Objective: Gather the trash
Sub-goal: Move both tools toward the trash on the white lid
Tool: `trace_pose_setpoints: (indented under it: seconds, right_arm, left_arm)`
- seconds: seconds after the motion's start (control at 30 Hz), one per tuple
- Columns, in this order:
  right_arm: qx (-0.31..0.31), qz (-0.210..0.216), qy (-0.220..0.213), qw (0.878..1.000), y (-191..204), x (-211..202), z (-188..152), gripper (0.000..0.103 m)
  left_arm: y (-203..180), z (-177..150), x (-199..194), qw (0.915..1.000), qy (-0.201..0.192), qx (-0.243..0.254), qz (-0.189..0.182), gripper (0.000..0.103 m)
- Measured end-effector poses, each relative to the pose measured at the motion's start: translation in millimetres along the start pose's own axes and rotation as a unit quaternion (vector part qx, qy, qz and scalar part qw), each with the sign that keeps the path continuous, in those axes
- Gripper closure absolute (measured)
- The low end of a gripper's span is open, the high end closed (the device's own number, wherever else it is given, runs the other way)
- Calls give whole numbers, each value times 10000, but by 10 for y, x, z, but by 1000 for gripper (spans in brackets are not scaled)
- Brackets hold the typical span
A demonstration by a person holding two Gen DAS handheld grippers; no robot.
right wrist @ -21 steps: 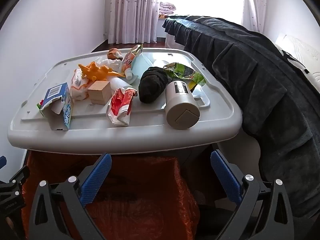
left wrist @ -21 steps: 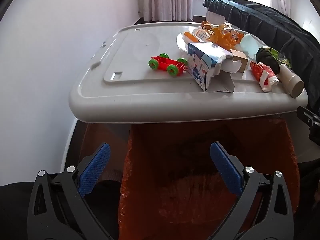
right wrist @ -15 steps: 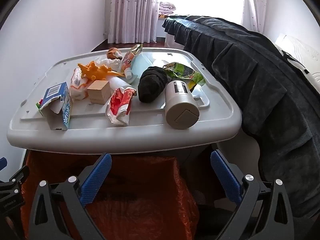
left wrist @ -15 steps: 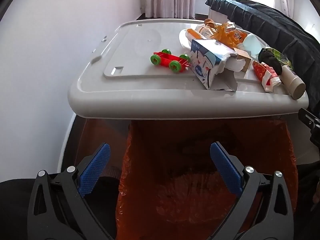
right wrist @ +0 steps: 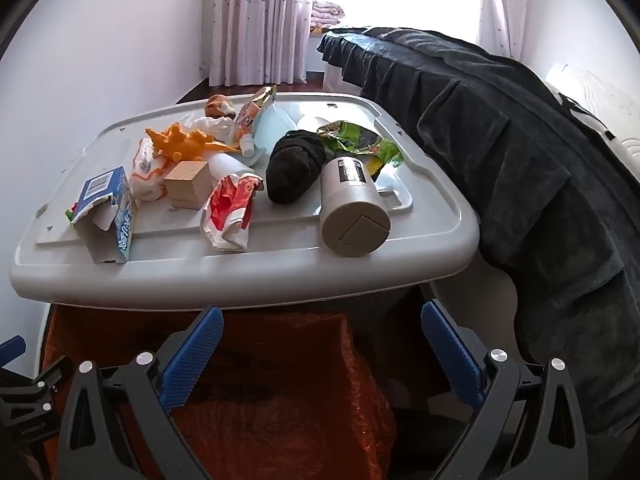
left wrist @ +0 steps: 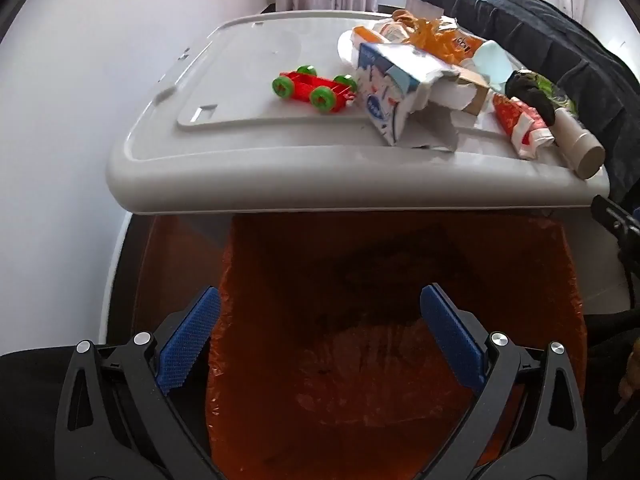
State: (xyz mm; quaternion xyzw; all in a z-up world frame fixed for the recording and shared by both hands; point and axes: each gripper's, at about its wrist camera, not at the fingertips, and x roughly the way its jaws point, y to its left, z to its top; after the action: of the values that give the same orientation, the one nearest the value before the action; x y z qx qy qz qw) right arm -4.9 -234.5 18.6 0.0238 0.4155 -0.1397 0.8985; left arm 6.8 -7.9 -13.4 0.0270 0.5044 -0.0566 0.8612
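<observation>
An orange trash bag [left wrist: 392,320] hangs open below the front edge of a grey bin lid [left wrist: 280,168]; it also shows in the right wrist view [right wrist: 288,380]. On the lid lie a torn blue-white carton [left wrist: 396,92], a red-white wrapper [right wrist: 232,212], a green snack bag [right wrist: 360,144], a beige bottle [right wrist: 354,208] and a black cloth [right wrist: 296,168]. My left gripper [left wrist: 320,332] is open and empty above the bag. My right gripper [right wrist: 320,344] is open and empty below the lid's front edge.
A red toy car [left wrist: 314,88] with green wheels, an orange toy dinosaur [right wrist: 184,144] and a wooden block [right wrist: 188,188] also sit on the lid. A dark blanket [right wrist: 520,140] drapes over furniture at the right. A white wall [left wrist: 60,100] is at the left.
The left gripper's view has tilted down, so the lid sits higher in frame and more of the bag shows. The right gripper has barely moved.
</observation>
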Motion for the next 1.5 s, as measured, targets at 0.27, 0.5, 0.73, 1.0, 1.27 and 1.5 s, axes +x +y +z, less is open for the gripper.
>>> trace_pose_setpoints:
  seconds: [0.27, 0.5, 0.73, 1.0, 1.27, 1.5]
  right_arm:
    - [-3, -47, 102, 9999, -66, -14, 167, 5]
    - [-315, 47, -44, 9995, -101, -143, 486, 5]
    - [-648, -178, -290, 9973, -96, -160, 754, 5]
    - [-144, -70, -11, 9999, -207, 38, 757, 5]
    - [163, 68, 154, 9997, -281, 113, 757, 5]
    - [185, 44, 162, 9997, -304, 125, 761, 5]
  left_arm:
    - [-52, 161, -191, 9996, -121, 15, -255, 6]
    - [-96, 461, -387, 9983, -147, 387, -402, 6]
    - [-77, 669, -369, 9970, -538, 380, -396, 6]
    - [17, 695, -210, 9970, -647, 54, -424, 6]
    - [123, 709, -129, 9974, -562, -186, -421, 6]
    - [126, 694, -134, 9974, -576, -154, -407, 6]
